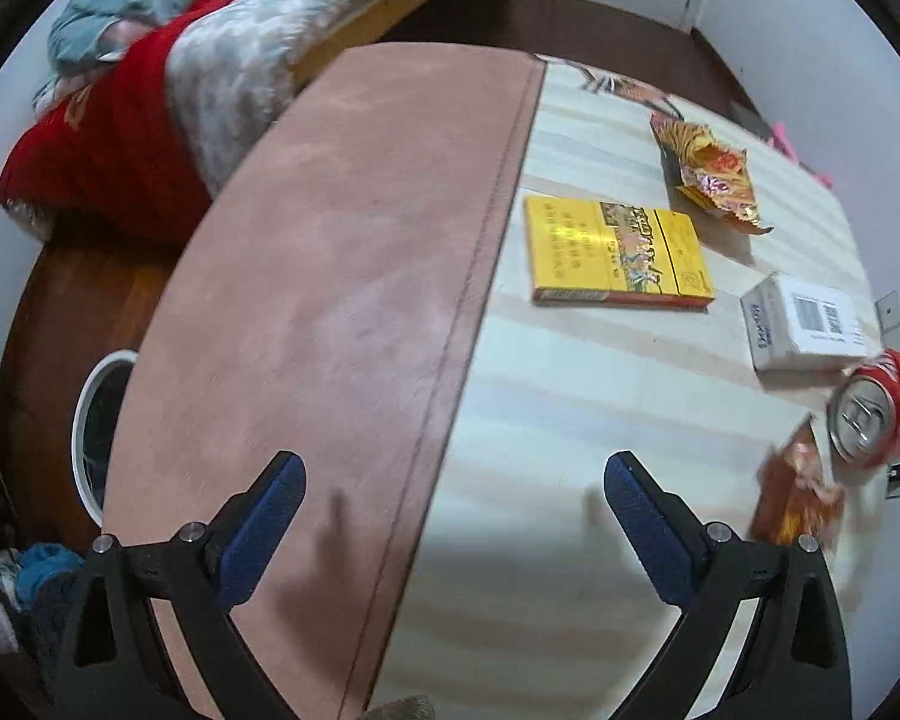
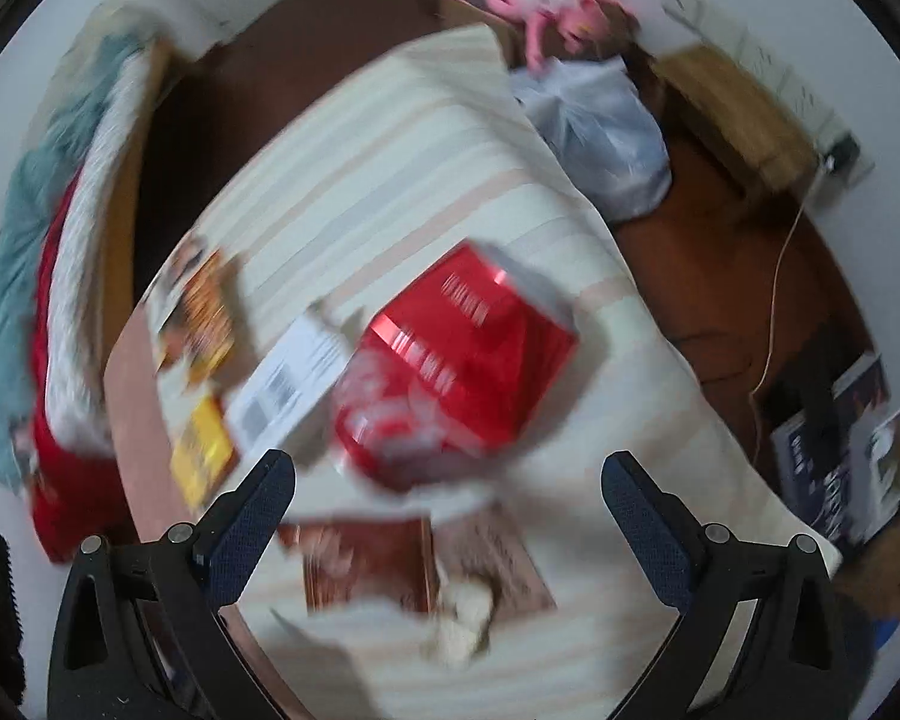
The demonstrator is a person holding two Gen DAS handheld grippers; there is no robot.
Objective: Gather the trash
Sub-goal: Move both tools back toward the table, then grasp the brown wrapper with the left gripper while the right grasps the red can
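A red soda can (image 1: 876, 408) lies on its side at the right edge of the striped table cloth (image 1: 570, 396). In the blurred right wrist view the can (image 2: 456, 360) lies just ahead of my open right gripper (image 2: 450, 480), between and beyond its fingers. A white box (image 1: 810, 324), a yellow packet (image 1: 618, 252), a crumpled orange wrapper (image 1: 714, 174) and a brown wrapper (image 1: 798, 492) lie on the cloth. My left gripper (image 1: 453, 480) is open and empty above the table, over the seam between the pink mat (image 1: 342, 276) and the cloth.
A white-rimmed bin (image 1: 99, 426) stands on the floor left of the table. A bed with red and grey blankets (image 1: 150, 108) is at the back left. A white plastic bag (image 2: 600, 126) and a pink toy (image 2: 528, 6) lie beyond the table. A crumpled tissue (image 2: 462, 618) lies near me.
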